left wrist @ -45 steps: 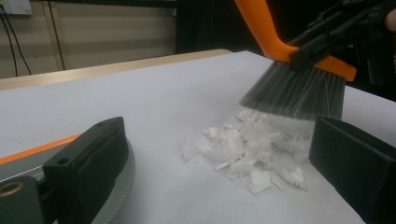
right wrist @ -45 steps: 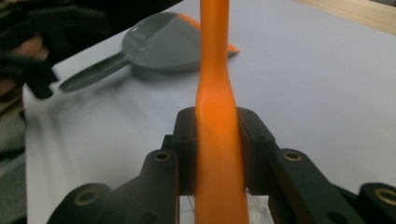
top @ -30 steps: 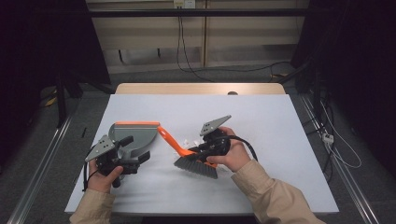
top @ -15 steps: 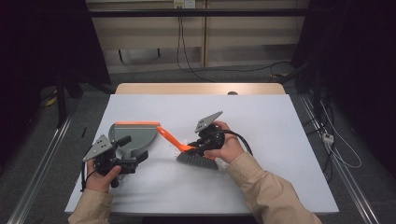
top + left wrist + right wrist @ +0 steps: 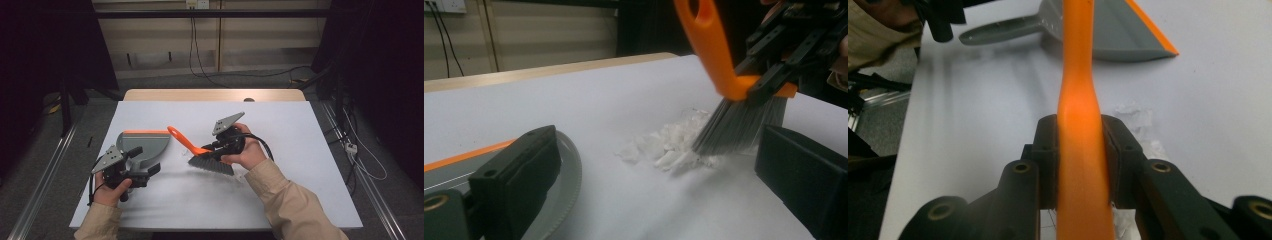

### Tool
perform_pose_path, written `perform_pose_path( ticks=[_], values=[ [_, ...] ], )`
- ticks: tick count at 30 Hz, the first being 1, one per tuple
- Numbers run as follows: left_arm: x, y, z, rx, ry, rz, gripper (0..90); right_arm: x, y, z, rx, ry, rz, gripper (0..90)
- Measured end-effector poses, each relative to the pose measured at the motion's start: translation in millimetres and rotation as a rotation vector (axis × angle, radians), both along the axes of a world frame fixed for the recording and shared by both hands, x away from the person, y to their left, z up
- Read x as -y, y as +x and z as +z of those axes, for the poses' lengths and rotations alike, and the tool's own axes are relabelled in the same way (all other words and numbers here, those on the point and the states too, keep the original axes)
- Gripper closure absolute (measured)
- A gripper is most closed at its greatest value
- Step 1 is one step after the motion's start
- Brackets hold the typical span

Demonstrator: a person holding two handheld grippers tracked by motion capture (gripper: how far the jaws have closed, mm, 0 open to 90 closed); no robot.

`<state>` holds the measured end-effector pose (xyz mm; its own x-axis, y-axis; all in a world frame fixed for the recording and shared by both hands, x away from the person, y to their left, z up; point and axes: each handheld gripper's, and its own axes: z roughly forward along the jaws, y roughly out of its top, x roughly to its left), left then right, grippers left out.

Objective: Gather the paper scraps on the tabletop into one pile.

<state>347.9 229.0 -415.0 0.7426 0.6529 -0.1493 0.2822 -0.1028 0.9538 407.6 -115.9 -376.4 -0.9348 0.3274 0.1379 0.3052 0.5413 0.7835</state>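
Right gripper (image 5: 1080, 150): fingers (image 5: 1045, 150) clamped tight on the orange handle of the brush (image 5: 210, 162), just above the grey bristle head; the handle runs up and away between the two pads. Bristle tips rest on the counter (image 5: 300, 165) near its middle, against a small heap of white paper scraps (image 5: 669, 147). Left gripper (image 5: 142, 170): sits at the handle of the grey dustpan (image 5: 145, 145), which lies toward the left edge of the counter with its orange lip facing the far side; in the left gripper view the fingers (image 5: 514, 180) stand apart, one beside the pan's curved rim, and I cannot tell whether they actually pinch the handle (it is out of frame there, and too small from above). Handling, judged: brush is light, hard smooth plastic, so a hold low on the handle near the head gives best control and least twist; bristles are soft and will splay if pressed. Scraps are very light and likely to scatter. Dustpan is stiff, light, apt to slide on the smooth sheet unless steadied. Hidden: the pile from above sits largely behind brush and hand; its full extent is unclear.
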Motion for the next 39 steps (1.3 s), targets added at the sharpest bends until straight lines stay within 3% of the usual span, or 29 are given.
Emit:
perform_pose_path(
  ticks=[5, 11, 14, 16, 19, 23, 28, 32, 35, 36, 39],
  values=[
    [0.4, -0.5, 0.1, 0.001, 0.0, 0.001, 4.1, 6.7, -8.0, -1.8, -0.013, -0.016, 0.02, 71.8],
    [0.5, -0.5, 0.0, 0.001, 0.001, 0.003, 4.1, 17.8, -13.6, -29.4, -0.048, -0.034, 0.033, 71.7],
    [1.6, -0.2, -0.9, -0.004, -0.002, 0.006, 4.1, 22.0, -10.4, -32.5, -0.033, -0.021, 0.02, 71.7],
    [1.9, -0.1, -1.1, -0.006, -0.001, 0.006, 4.1, 20.6, -7.7, -29.4, 0.017, -0.05, 0.01, 71.8],
    [1.8, 0.0, -1.2, -0.006, -0.001, 0.008, 4.1, 17.6, -0.8, -23.6, 0.025, -0.046, -0.003, 71.8],
    [1.8, 0.0, -1.5, -0.005, 0.003, 0.004, 4.1, 13.3, 6.0, -9.2, 0.072, -0.023, -0.062, 71.8],
    [2.4, 0.3, -2.1, -0.005, 0.01, -0.003, 4.1, 15.2, 14.9, 4.8, 0.126, 0.032, -0.185, 71.7],
    [2.8, 0.2, -2.2, -0.004, 0.012, -0.008, 4.1, 16.3, 19.3, 6.6, 0.14, 0.045, -0.255, 71.7],
    [3.5, 0.7, -3.0, -0.009, 0.013, -0.009, 4.1, 17.3, 21.1, 10.2, 0.163, 0.091, -0.304, 71.7],
    [3.8, 0.5, -3.1, -0.008, 0.014, -0.009, 4.1, 17.4, 22.5, 11.7, 0.152, 0.097, -0.317, 71.7],
    [4.1, -0.7, -2.3, -0.004, 0.014, -0.012, 4.2, 18.0, 24.2, 13.0, 0.159, 0.049, -0.364, 71.7]
  ],
)
